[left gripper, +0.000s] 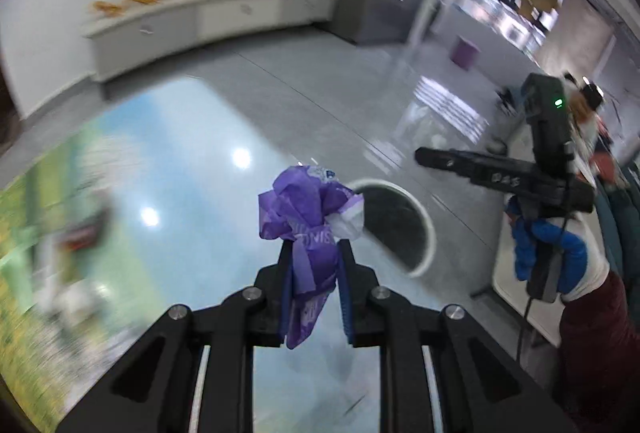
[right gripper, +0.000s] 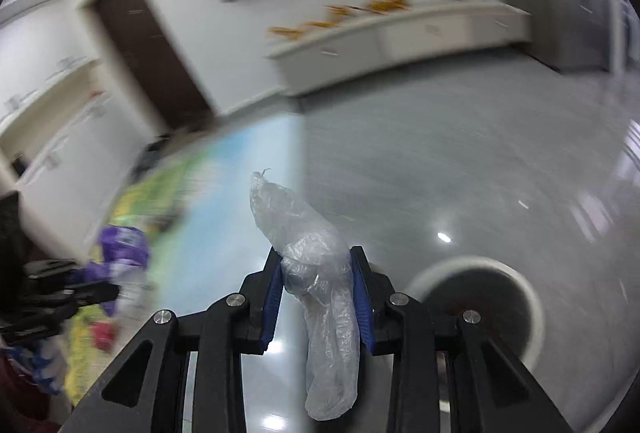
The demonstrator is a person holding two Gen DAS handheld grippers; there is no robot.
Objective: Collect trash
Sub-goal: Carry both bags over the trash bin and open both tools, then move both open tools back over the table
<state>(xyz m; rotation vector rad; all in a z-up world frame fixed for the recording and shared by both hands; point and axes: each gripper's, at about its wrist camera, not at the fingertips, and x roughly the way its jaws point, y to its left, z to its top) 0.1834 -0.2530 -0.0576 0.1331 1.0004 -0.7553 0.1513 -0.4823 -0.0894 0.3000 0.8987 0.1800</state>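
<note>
Two pieces of trash are in hand at once, one per gripper. The left gripper [left gripper: 311,253] is clenched on a crumpled purple plastic wrapper with white print [left gripper: 308,217]; its blue-padded fingers [left gripper: 286,297] press the wrapper's narrow waist, with the bunched head sticking out past the tips and a tail hanging back between the arms. The right gripper [right gripper: 318,269] is grasping a wad of clear crinkled plastic film [right gripper: 316,273], which runs lengthwise along the fingers, a thin twisted end poking forward and a longer lobe drooping toward the camera.

What matters for the coming move is the round bin with a white rim and dark inside [right gripper: 476,305], standing on the glossy grey floor [right gripper: 460,173]. In the right wrist view its mouth lies low and to the right of the fingertips, just beside them. In the left wrist view the same bin [left gripper: 394,225] shows just past the wrapper's right side, partly hidden by it. The right gripper also shows there [left gripper: 500,173], held by a blue-gloved hand [left gripper: 548,253], off to the right of the bin.

Both claws look near the opening, so I cannot say which is nearer. Each probably needs to come over the dark mouth before letting go; the film's long drooping lobe may cling to the pads. A shiny tabletop with a blue and green printed picture [left gripper: 168,161] lies to the left, blurred.
</note>
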